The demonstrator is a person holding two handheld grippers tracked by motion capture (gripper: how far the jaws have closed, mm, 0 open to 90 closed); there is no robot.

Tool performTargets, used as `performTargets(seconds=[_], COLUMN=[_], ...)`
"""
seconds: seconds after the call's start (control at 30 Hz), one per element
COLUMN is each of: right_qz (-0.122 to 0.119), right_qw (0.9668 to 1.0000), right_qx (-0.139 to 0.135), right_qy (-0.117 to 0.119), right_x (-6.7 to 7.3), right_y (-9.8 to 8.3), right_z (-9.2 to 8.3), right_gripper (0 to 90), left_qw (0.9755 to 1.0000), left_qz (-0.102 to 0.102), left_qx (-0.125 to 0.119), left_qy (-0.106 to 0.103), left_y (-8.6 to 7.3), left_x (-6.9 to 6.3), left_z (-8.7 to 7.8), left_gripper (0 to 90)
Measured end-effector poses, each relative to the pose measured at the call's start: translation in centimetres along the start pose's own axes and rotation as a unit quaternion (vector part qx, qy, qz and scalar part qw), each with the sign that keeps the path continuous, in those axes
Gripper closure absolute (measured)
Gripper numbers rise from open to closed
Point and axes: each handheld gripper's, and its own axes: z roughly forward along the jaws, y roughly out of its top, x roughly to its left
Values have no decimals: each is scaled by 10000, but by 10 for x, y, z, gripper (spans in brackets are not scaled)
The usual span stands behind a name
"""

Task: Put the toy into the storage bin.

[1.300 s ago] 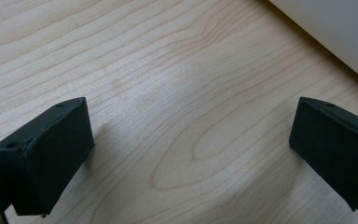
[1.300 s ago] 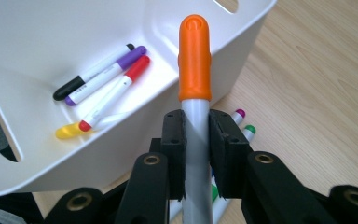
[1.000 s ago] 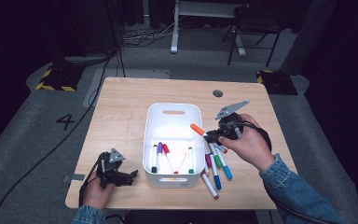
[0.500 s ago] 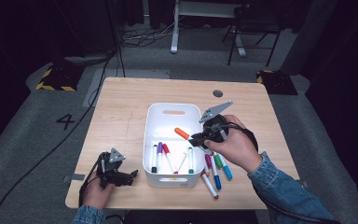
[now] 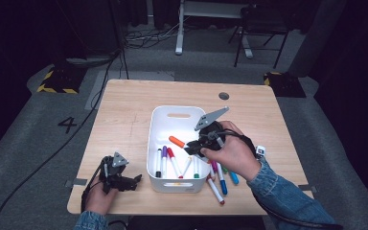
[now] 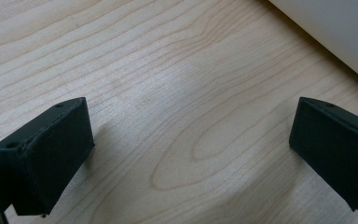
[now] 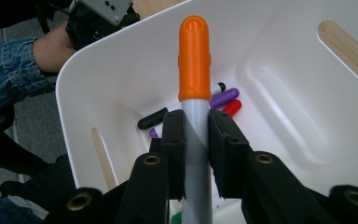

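A white bin [image 5: 155, 123] stands in the middle of the wooden table [image 5: 124, 115] with several markers [image 5: 170, 162] lying in it. My right gripper [image 5: 190, 146] hangs over the bin's right side, shut on an orange-capped marker [image 5: 177, 142] that points left above the others. In the right gripper view the pads clamp the grey barrel of the orange-capped marker [image 7: 195, 65] over the bin [image 7: 279, 93]. My left gripper [image 5: 135, 181] rests near the table's front left corner, open. Its two jaws stand wide apart over bare wood [image 6: 186, 121].
Several more markers [image 5: 220, 179] lie on the table just right of the bin, under my right hand. A small white object [image 5: 261, 152] sits near the right edge. A round hole [image 5: 224, 96] marks the far side of the table.
My right gripper has carried the orange-capped marker leftward, from beside the bin's right rim to over its inside. The left gripper has stayed put.
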Motion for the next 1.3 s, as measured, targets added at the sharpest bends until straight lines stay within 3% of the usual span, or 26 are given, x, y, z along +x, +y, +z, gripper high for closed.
performTargets(seconds=[0.5, 0.8, 0.83, 0.87, 0.97, 1.3], right_qz=[-6, -233, -214, -32, -165, -206], right_qw=[9995, 9983, 9982, 9975, 9970, 9930], right_qx=[298, 493, 540, 682, 732, 1152], right_qy=[132, 186, 181, 179, 175, 136], right_x=[6, 9, 10, 13, 13, 20], right_y=[-10, -15, -16, -16, -16, -16], right_z=[21, 36, 37, 37, 41, 54], right_gripper=[773, 773, 773, 773, 773, 772], left_qw=[10000, 10000, 10000, 10000, 10000, 10000], left_qz=[-2, -2, -2, -1, -1, -3], left_qx=[-6, -4, -7, -5, -1, -1], left_qy=[3, 1, 3, 3, 0, 0], left_y=[0, 0, 0, 0, 0, 0], left_x=[0, 0, 0, 0, 0, 0], left_z=[0, 0, 0, 0, 0, 0], left_gripper=[0, 0, 0, 0, 0, 0])
